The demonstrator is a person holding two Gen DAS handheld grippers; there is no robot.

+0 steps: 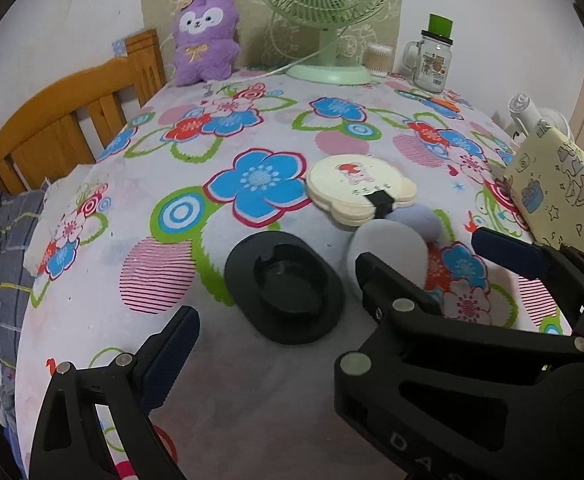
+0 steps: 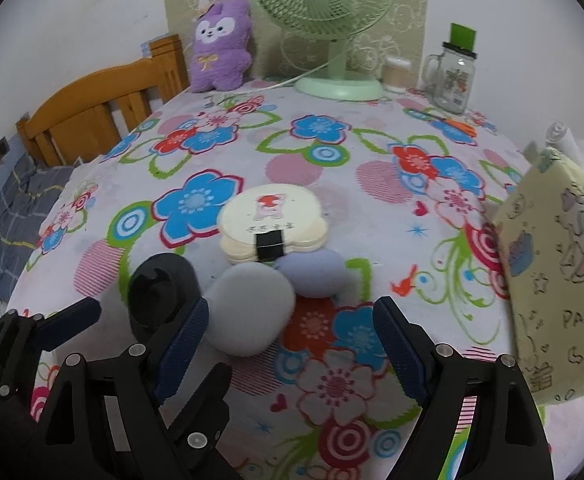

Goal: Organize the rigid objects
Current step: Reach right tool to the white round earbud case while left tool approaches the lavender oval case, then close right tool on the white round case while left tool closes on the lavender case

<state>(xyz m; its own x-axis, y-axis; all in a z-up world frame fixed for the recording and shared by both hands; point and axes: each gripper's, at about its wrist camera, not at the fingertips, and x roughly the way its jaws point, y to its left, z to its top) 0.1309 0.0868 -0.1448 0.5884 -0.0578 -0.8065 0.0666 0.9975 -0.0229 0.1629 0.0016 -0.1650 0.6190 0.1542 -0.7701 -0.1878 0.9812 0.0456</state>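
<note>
Pointing downward, both grippers (left [image 1: 276, 312], right [image 2: 292, 332]) hover with fingers spread.

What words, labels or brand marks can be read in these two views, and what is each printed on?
"PARTY" with a cut-off "ti" below: yellow cartoon box at the right edge.
"DA", cut off by the frame: body of the right gripper, left wrist view.
Cream bear-shaped case: small characters under a red picture, too blurred to read.
Glass mug: label too small to read.
Nothing else carries text.
</note>
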